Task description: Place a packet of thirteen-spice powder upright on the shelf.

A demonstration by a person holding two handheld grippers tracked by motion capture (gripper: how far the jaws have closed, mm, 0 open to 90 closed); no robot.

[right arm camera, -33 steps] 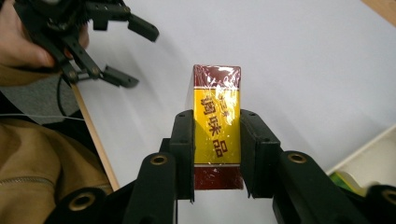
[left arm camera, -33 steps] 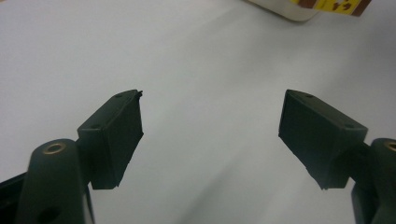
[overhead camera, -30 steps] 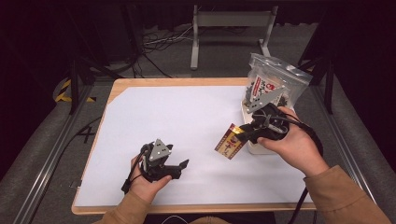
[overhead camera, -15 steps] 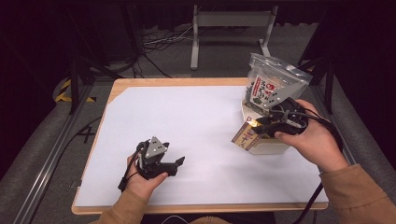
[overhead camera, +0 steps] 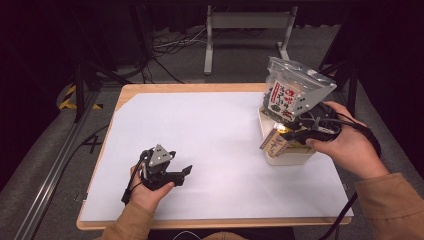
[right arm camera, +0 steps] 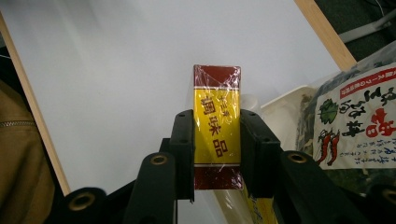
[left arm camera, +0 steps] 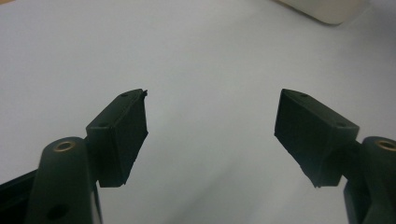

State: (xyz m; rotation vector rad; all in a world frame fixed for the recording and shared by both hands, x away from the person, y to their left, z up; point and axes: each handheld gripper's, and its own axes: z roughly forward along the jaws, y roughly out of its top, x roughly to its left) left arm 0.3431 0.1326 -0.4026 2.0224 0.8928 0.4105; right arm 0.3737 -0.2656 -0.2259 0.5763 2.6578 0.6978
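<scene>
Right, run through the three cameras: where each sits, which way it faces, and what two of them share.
High view: fixed above the person's side, looking forward and down on the white table; both forearms and hands enter from below, left tool empty, right tool at the white container.
Left gripper view: rides the left tool, looking between its open jaws at bare table.
Right gripper view: rides the right tool, shut on a red-and-yellow seasoning packet.
Shared: high and right gripper views both show that packet and the clear snack bag.

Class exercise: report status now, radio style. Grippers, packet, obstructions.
Left gripper open, nothing between jaws. Right gripper shut on yellow-and-red packet, over the white tub. Clear bag stands in the tub, close behind.
</scene>
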